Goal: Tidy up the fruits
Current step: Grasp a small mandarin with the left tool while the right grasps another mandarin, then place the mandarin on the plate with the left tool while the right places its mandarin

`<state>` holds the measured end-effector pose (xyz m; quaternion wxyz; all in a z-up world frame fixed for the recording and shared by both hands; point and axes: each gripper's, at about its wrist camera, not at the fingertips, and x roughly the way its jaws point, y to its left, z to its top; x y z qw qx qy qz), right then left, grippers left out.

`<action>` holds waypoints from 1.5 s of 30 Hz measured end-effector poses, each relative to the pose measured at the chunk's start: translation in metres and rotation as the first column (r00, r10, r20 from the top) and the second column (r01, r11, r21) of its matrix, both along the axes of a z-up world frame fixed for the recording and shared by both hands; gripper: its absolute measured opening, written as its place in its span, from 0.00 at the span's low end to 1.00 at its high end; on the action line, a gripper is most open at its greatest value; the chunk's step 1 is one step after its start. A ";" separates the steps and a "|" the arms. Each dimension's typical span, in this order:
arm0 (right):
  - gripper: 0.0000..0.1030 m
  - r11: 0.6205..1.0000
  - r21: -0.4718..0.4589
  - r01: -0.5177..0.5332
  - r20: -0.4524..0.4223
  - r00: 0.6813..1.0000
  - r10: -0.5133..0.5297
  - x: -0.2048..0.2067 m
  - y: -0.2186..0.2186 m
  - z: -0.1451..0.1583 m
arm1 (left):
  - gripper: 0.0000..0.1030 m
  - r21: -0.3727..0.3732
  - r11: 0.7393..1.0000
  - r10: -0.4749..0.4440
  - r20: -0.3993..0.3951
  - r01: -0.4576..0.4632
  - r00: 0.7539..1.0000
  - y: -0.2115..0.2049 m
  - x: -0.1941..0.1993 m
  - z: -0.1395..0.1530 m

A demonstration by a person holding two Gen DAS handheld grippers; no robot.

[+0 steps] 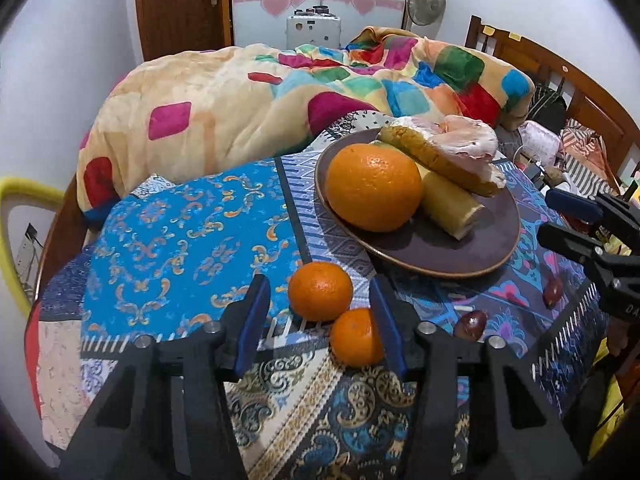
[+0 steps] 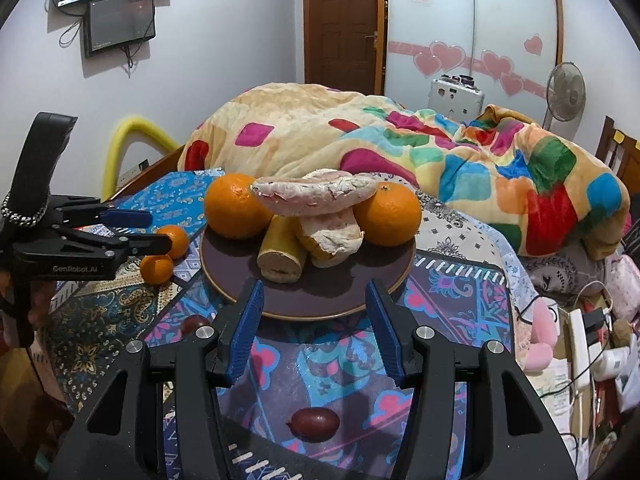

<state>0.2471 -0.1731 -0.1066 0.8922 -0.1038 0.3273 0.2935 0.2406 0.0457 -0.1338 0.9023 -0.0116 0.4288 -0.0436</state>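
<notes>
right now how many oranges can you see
4: two big oranges on the plate, two small ones on the cloth beside it. More may be hidden.

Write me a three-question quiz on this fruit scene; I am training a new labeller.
1. True or false: both small oranges lie on the plate.
2. In the right wrist view, how many large oranges are on the plate? A one, B two, C three.
3. Fill in: the dark red fruit seen below the right tool lies on the ____.
Key: 1 false, they lie on the cloth beside it; 2 B; 3 cloth.
</notes>
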 end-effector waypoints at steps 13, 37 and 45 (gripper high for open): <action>0.48 0.999 0.017 -0.034 -0.024 0.999 0.034 -0.002 0.013 -0.001 | 0.34 -0.037 0.999 0.025 0.005 -0.025 1.000 0.009 0.002 -0.001; 0.39 0.974 -0.058 -0.220 -0.157 0.965 0.209 -0.017 0.126 -0.024 | 0.34 -0.017 0.998 0.055 0.131 -0.053 0.990 0.069 -0.099 0.027; 0.30 0.966 -0.085 -0.242 -0.153 0.962 0.228 -0.021 0.133 -0.028 | 0.34 -0.030 0.999 0.047 0.121 -0.043 0.992 0.068 -0.095 0.015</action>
